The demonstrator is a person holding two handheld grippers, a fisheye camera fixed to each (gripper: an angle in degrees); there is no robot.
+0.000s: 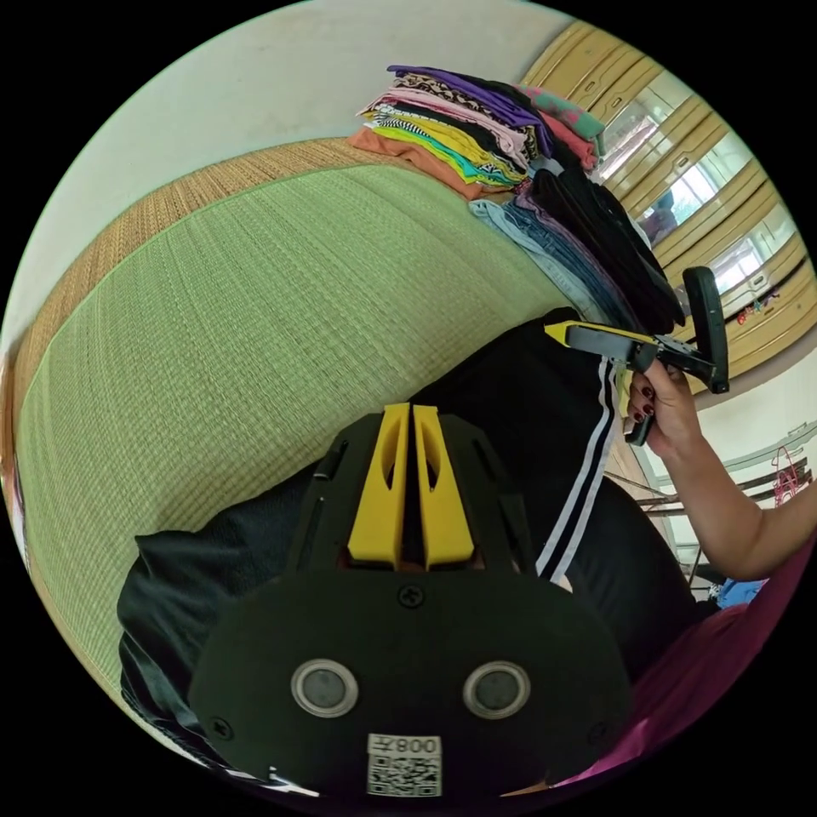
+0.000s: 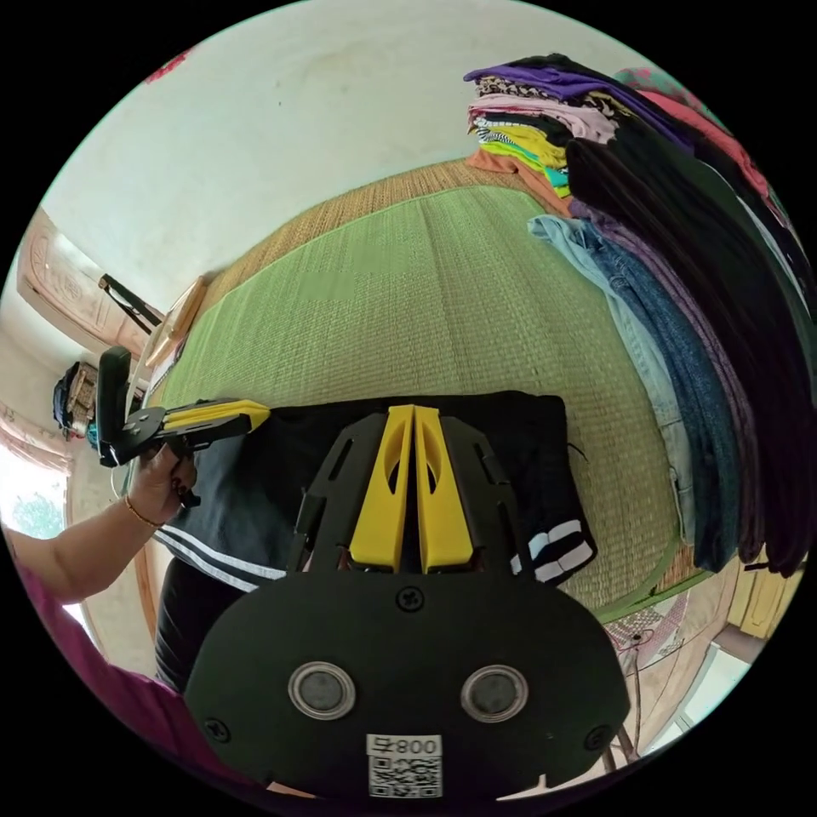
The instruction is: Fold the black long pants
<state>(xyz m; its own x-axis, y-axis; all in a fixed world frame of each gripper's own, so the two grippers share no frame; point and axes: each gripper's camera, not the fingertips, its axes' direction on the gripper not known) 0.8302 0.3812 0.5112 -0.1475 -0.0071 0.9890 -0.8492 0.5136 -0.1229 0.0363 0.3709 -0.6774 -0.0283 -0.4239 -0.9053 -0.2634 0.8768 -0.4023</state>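
The black long pants [image 1: 528, 408] with white side stripes lie partly folded on a green woven mat [image 1: 255, 298]. My left gripper [image 1: 411, 408] is shut, its yellow jaws together at the pants' far edge. My right gripper [image 1: 557, 332], held in a hand [image 1: 672, 408], sits shut at the pants' corner. In the right gripper view the pants [image 2: 528, 442] lie flat with a straight far edge. The right gripper [image 2: 413, 410] is shut over that edge, and the left gripper [image 2: 255, 414] is at the left corner. No cloth shows between either pair of jaws.
A stack of folded colourful clothes [image 1: 459, 128] stands at the mat's far end by the wall. Beside it lie jeans [image 2: 664, 340] and a dark garment [image 2: 723, 255]. Wooden-framed windows [image 1: 706, 179] are beyond. The person's magenta clothing [image 1: 723, 647] is near the mat's edge.
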